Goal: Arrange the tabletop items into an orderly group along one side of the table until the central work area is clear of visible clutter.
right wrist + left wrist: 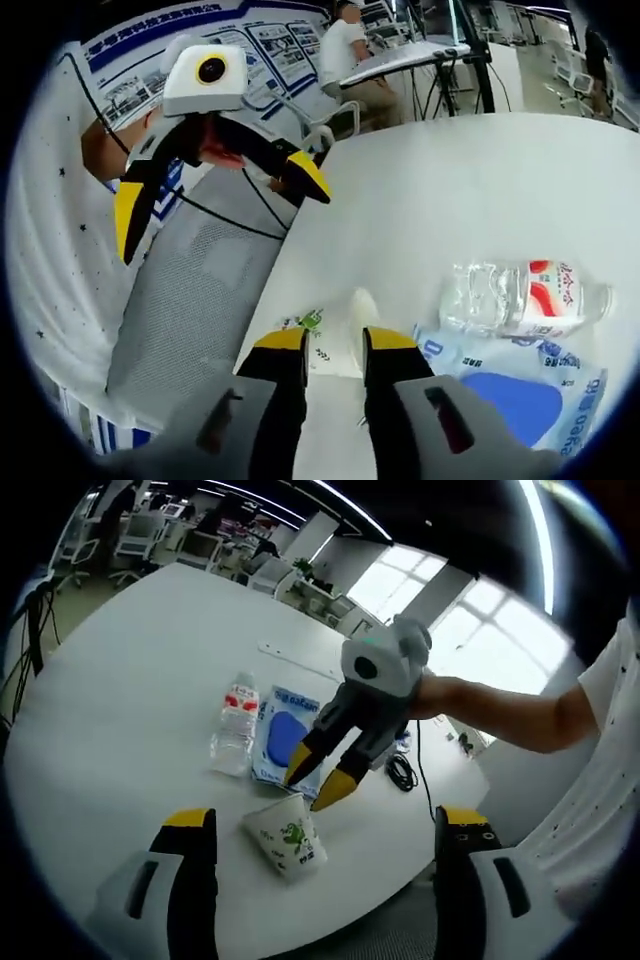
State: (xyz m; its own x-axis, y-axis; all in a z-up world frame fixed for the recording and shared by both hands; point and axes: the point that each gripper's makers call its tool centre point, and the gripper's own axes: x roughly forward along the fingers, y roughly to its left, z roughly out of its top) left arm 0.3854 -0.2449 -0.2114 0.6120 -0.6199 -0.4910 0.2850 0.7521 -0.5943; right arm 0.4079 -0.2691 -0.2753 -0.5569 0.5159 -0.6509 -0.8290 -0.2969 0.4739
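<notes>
The paper cup (287, 838) lies on its side near the table (120, 680) edge, just beside the blue packet (285, 738) and the water bottle (235, 725). The right gripper (318, 785) is nearer: its narrowed jaws straddle the cup's rim, though I cannot tell whether they actually pinch it. The left gripper (325, 845) hangs wide open, holding nothing, the cup lying ahead between its jaws.

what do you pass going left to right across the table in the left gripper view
water bottle → blue and white packet → right gripper → black cable; the paper cup sits nearer, below the packet.
</notes>
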